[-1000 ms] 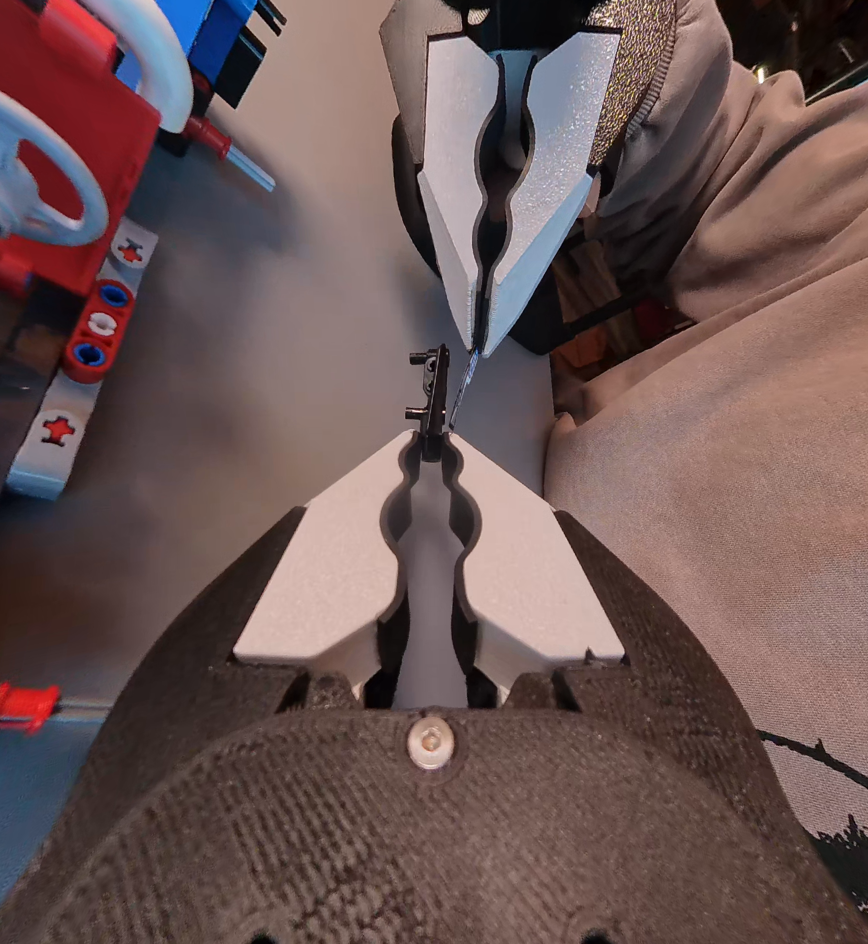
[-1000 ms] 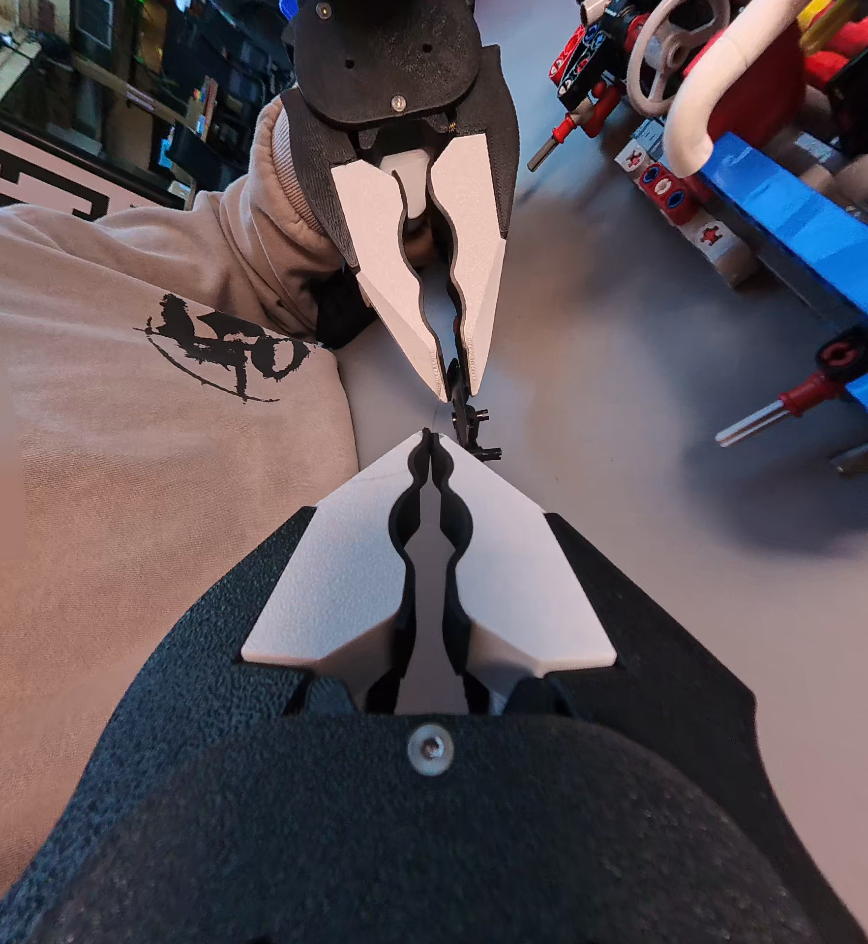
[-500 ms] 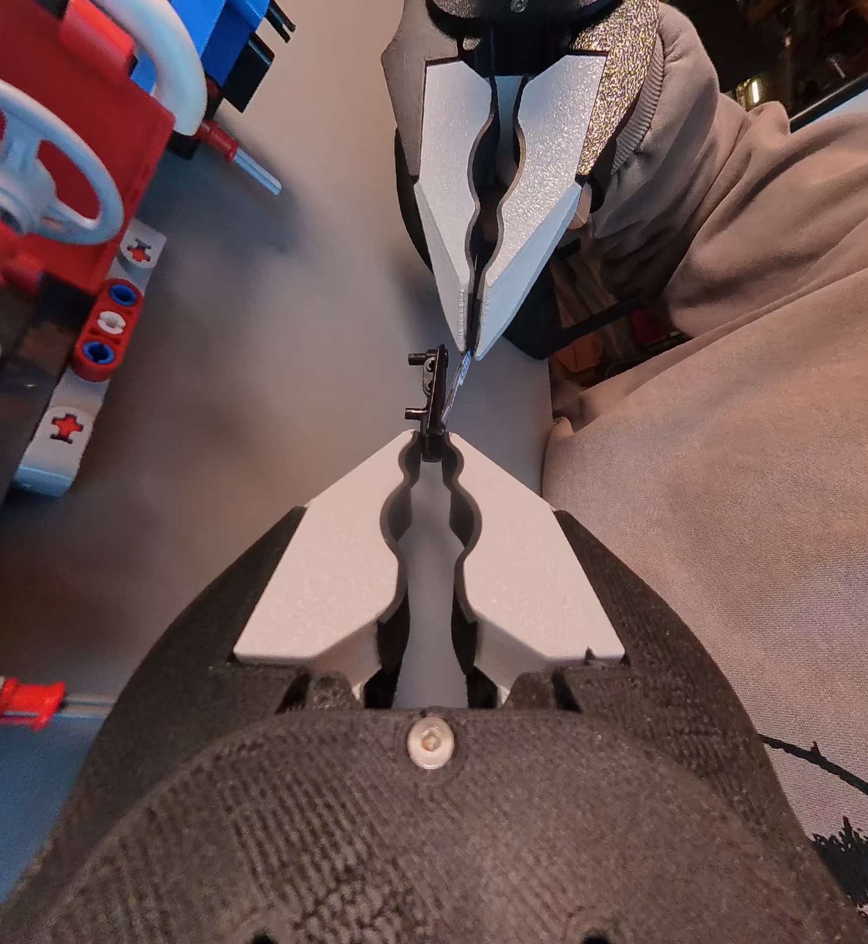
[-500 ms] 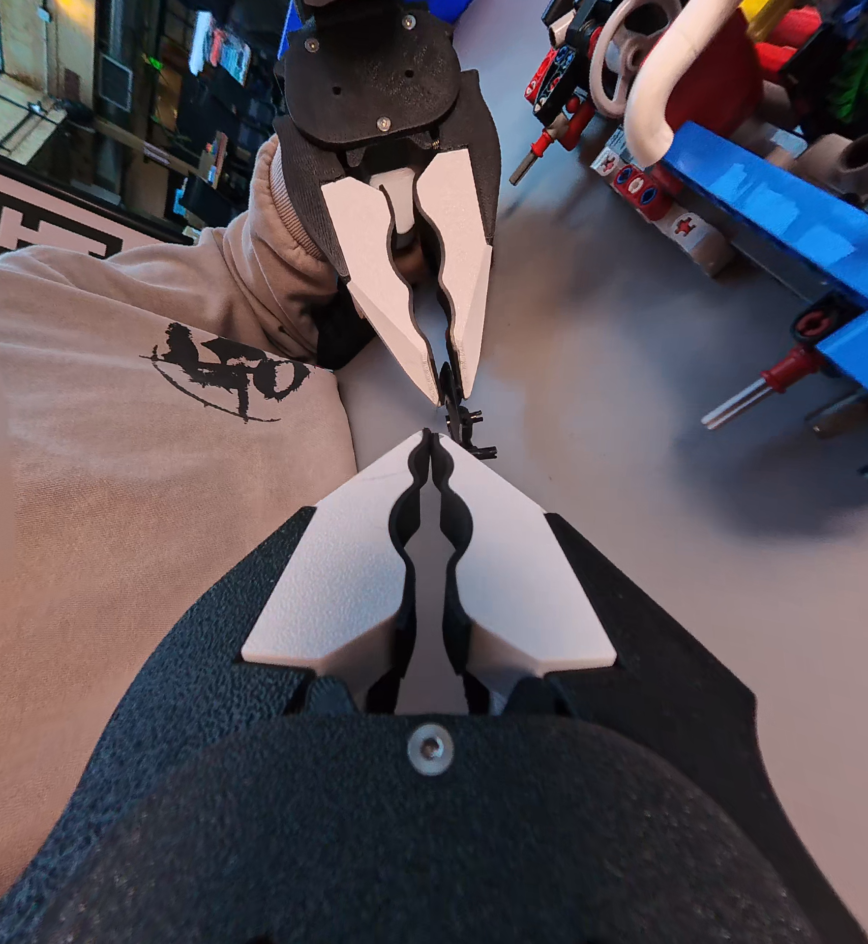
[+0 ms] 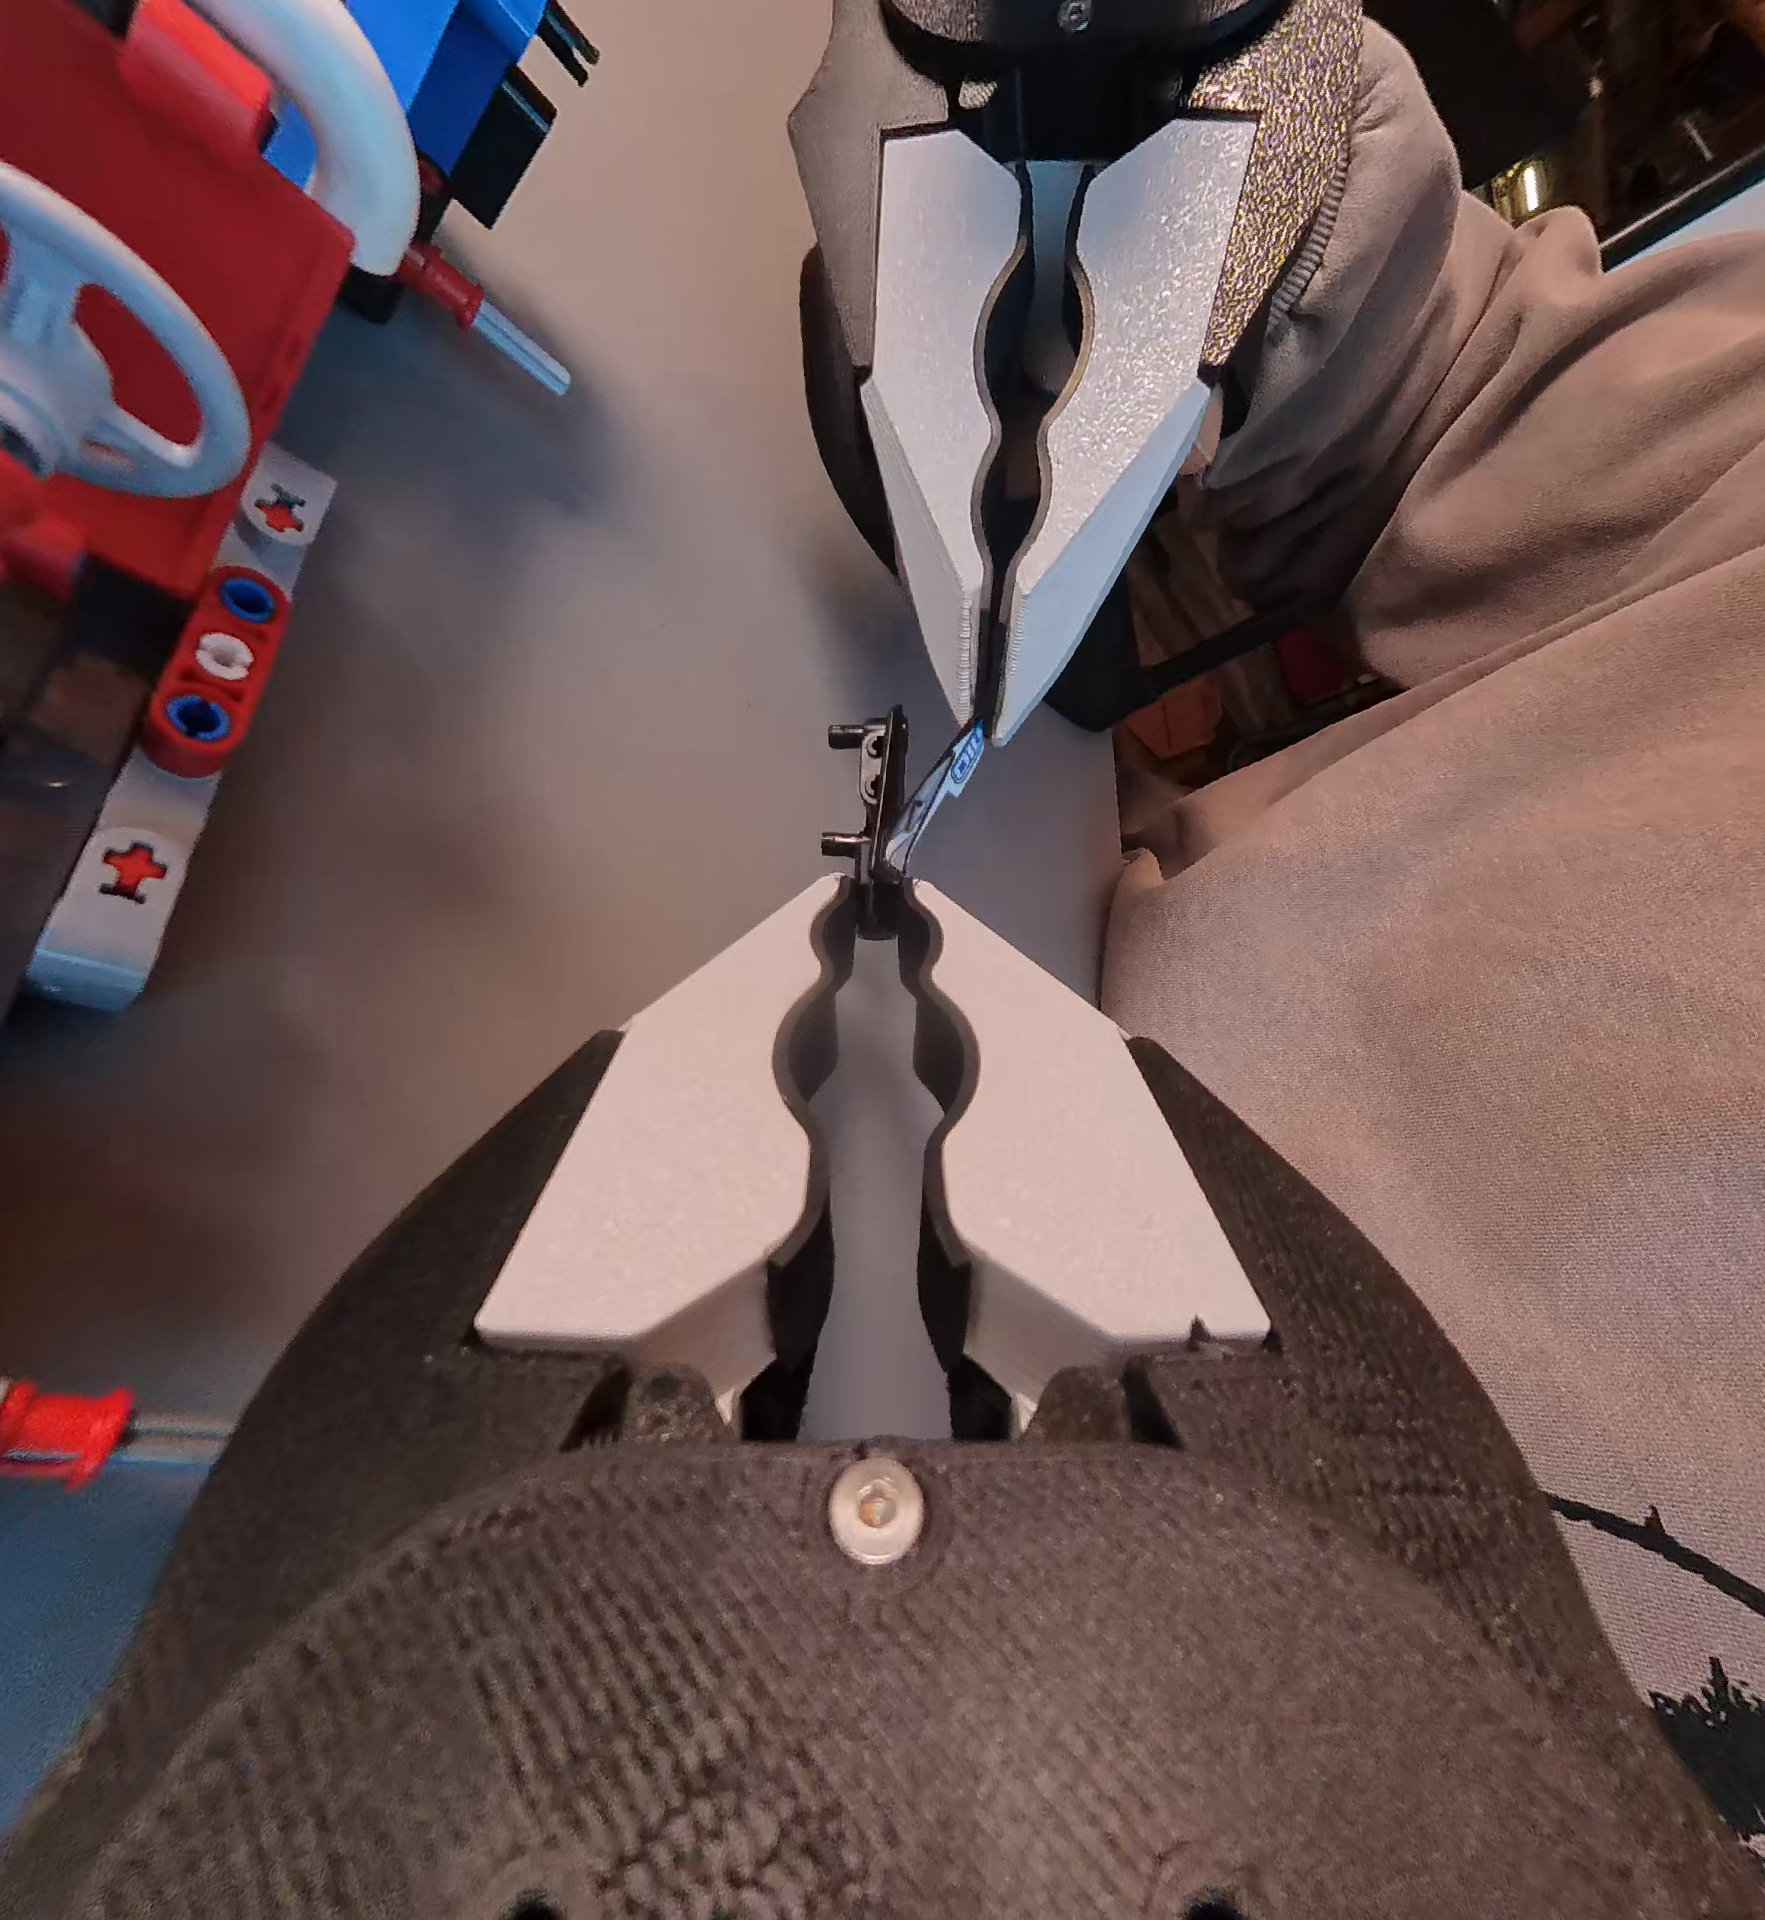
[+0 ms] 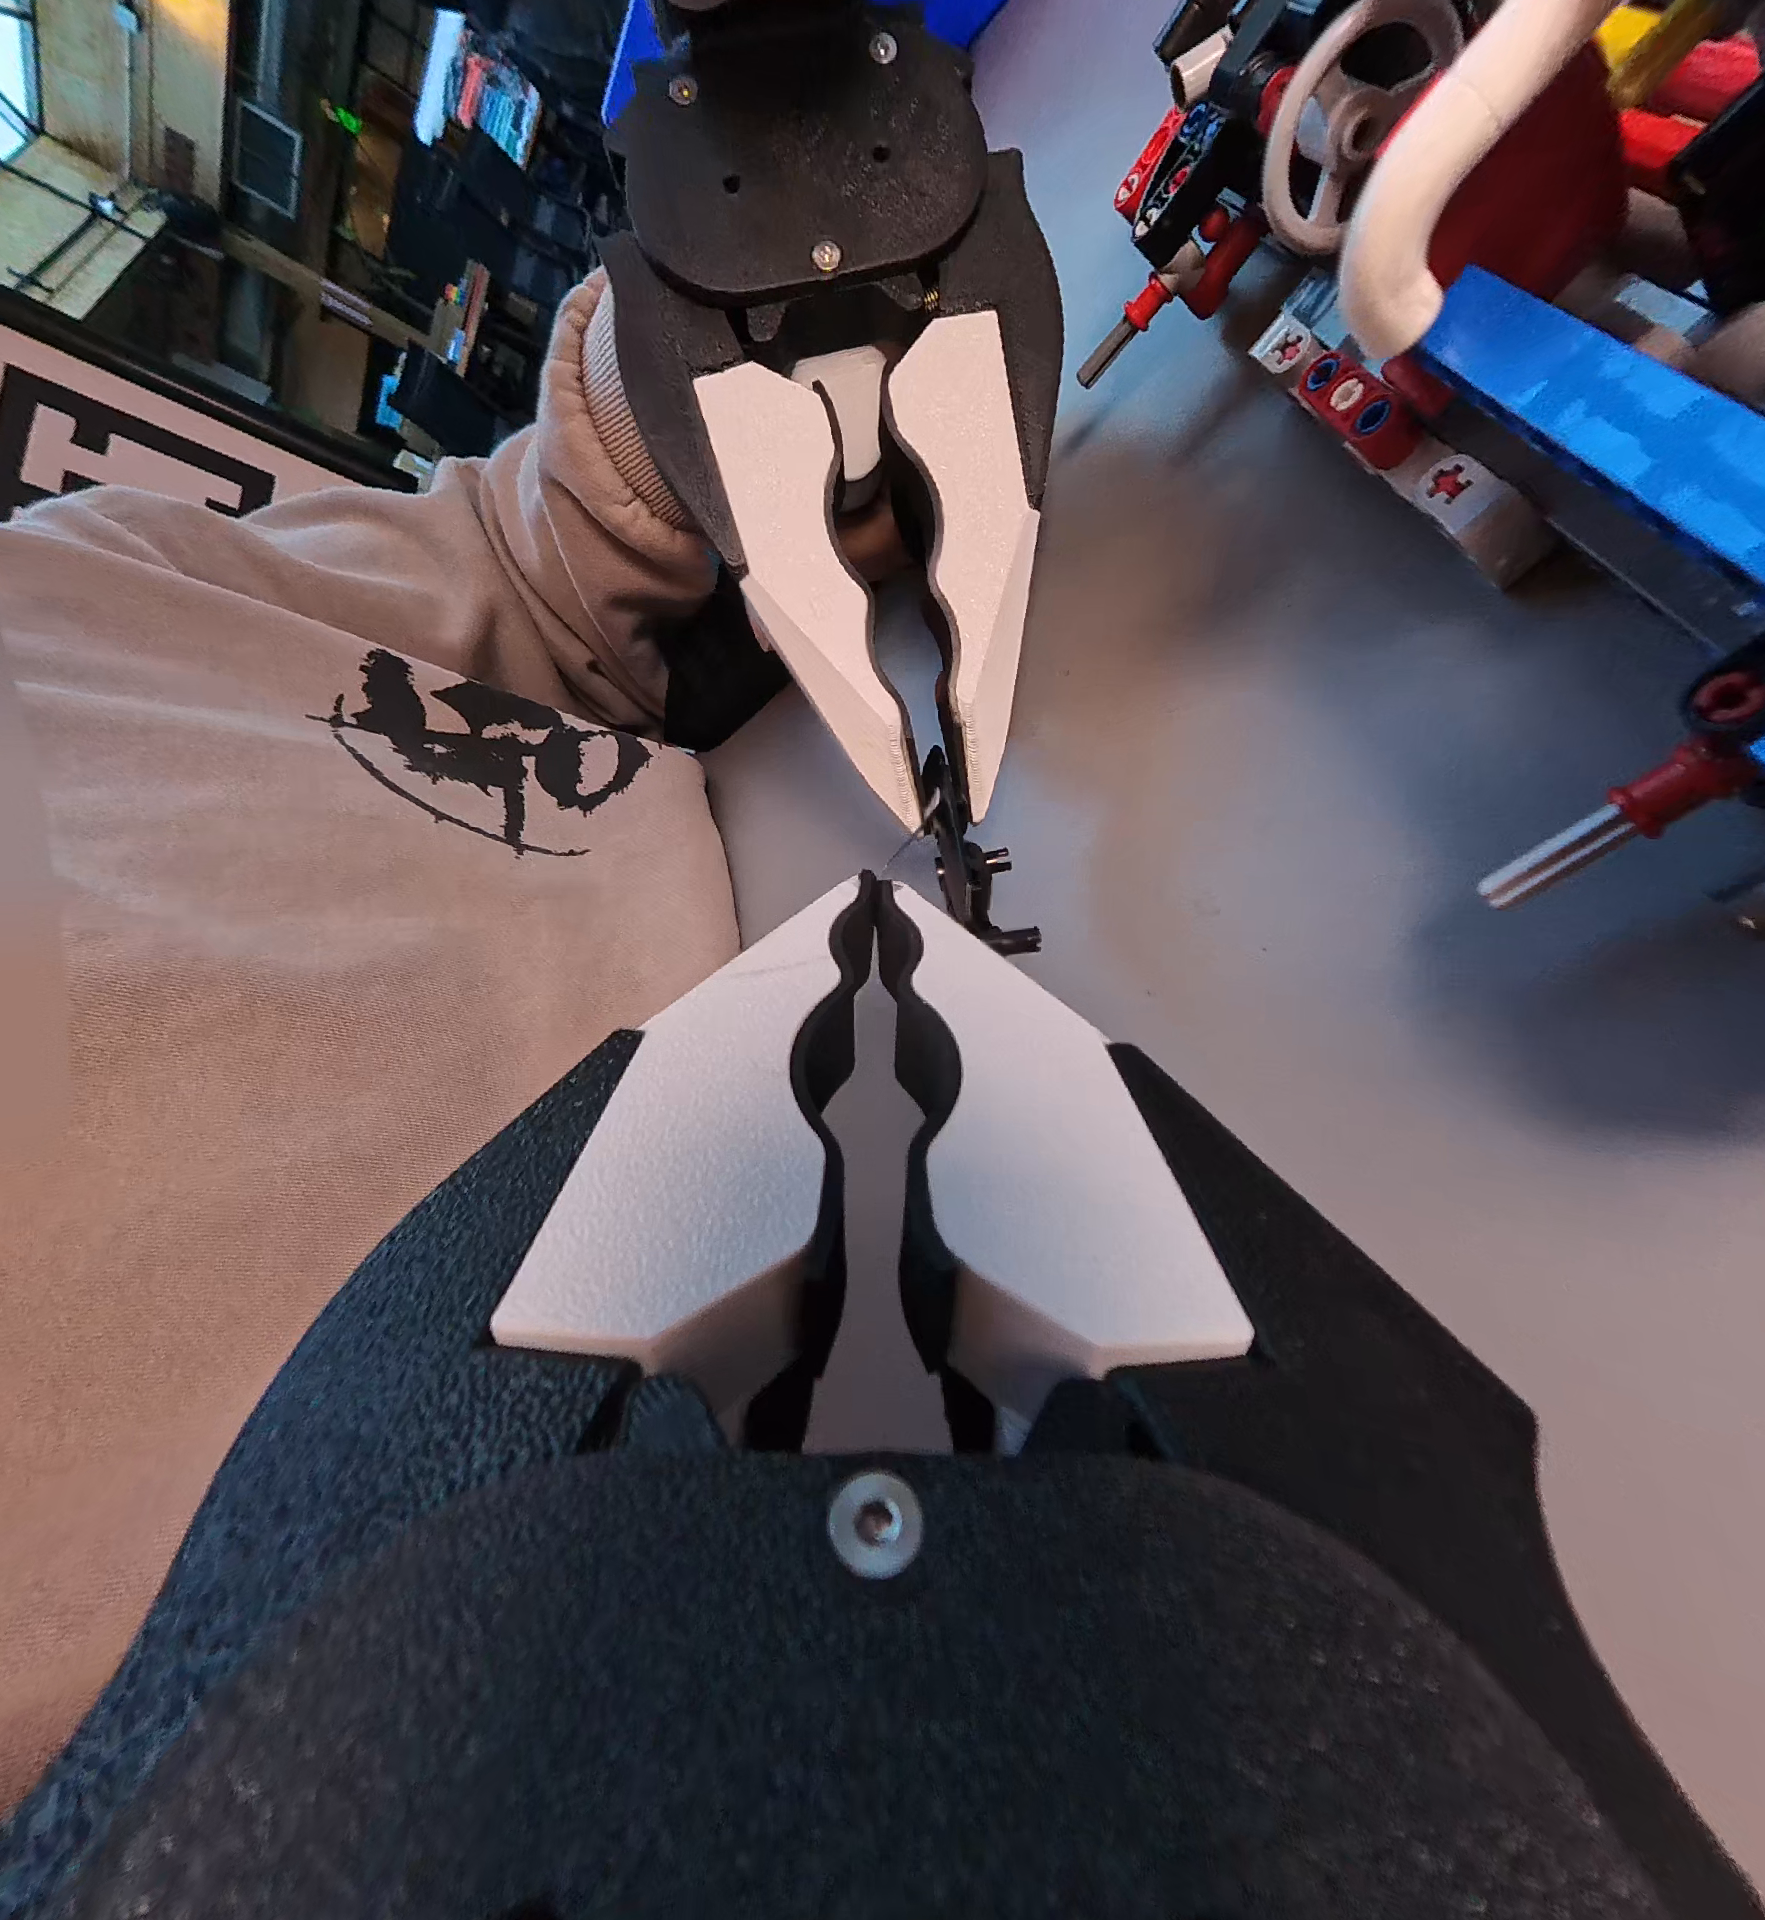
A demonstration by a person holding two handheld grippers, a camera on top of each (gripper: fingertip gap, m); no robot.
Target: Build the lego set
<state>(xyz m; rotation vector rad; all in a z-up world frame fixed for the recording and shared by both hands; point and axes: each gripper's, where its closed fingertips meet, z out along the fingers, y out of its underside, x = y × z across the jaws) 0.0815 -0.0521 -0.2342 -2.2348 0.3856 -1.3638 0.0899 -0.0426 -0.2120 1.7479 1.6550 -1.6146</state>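
My left gripper [image 5: 876, 885] is shut on the lower end of a thin black lego piece [image 5: 883, 790] with small side pins, held upright above the grey table. My right gripper [image 5: 984, 717] reaches in from the top, shut on one end of a small white-and-blue sticker [image 5: 945, 781]. The sticker's other end lies against the black piece. In the right wrist view my right gripper [image 6: 873, 883] is shut at its tips. The left gripper [image 6: 945, 810] comes from above, holding the black piece [image 6: 973, 888].
A large red, blue and grey lego model [image 5: 182, 208] with a grey steering wheel [image 5: 57, 343] stands on the table at the left; in the right wrist view its blue beam [image 6: 1636, 436] is at the upper right. A person's beige sweatshirt [image 5: 1480, 831] fills the right side. Only a small space, under 4 cm, lies between the two pairs of fingers.
Both grippers stay closed and joined at the black piece. The hands have tilted slightly, and more of the sticker shows between the right gripper's tips and the black piece.
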